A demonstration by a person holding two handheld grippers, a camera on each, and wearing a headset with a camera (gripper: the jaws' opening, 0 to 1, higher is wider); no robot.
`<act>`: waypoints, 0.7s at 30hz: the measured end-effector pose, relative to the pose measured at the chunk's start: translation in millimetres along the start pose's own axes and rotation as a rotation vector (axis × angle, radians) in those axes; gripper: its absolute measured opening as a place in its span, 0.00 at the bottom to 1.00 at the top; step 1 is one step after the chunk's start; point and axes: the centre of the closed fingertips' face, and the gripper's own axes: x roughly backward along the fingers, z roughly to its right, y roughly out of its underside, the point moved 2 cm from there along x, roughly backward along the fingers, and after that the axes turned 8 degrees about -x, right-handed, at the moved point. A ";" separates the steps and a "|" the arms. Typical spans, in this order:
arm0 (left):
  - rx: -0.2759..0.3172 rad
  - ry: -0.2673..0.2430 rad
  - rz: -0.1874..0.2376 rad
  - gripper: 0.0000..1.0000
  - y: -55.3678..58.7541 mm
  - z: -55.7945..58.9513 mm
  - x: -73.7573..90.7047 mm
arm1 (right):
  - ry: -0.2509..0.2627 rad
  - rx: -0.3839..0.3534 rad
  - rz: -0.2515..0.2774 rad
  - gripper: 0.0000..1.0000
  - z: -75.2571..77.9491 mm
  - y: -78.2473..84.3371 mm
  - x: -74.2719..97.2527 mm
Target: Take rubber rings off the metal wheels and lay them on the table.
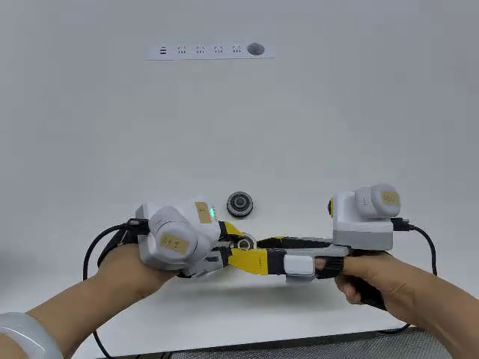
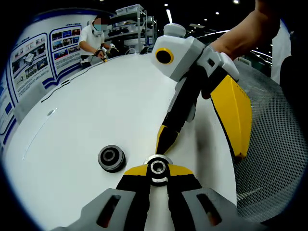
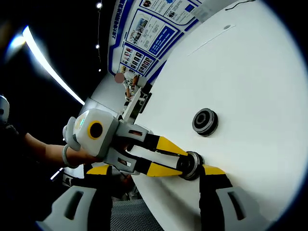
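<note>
Metal wheel (image 2: 158, 167), dark around its rim and bright at the hub, is pinched between the yellow tips of the left gripper (image 2: 158, 173), whose jaws are closed tight on it from either side. It is held low over the near edge of the white table (image 1: 337, 134); I cannot tell whether it rests on the surface. The right gripper (image 2: 202, 144) reaches in from the opposite side with its jaws spread wide and nothing between them. One yellow tip comes right up beside the held wheel, though I cannot make out if it touches, and the other jaw stands well off. A second wheel (image 1: 240, 203), also dark-rimmed, lies flat on the table just beyond the grippers. A white power strip (image 1: 209, 51) lies far back on the table.
</note>
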 end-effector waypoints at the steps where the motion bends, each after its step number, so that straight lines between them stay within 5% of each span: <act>1: 0.000 0.000 0.000 0.12 0.0 -0.1 0.0 | -0.001 -0.001 -0.001 0.75 0.0 0.1 0.1; 11: 0.001 0.000 0.000 0.12 0.2 -0.2 0.0 | -0.020 -0.027 0.003 0.74 0.0 0.7 5.0; 21: 0.002 0.000 0.002 0.12 0.3 -0.9 -0.3 | -0.002 -0.024 0.016 0.63 4.2 -2.8 7.3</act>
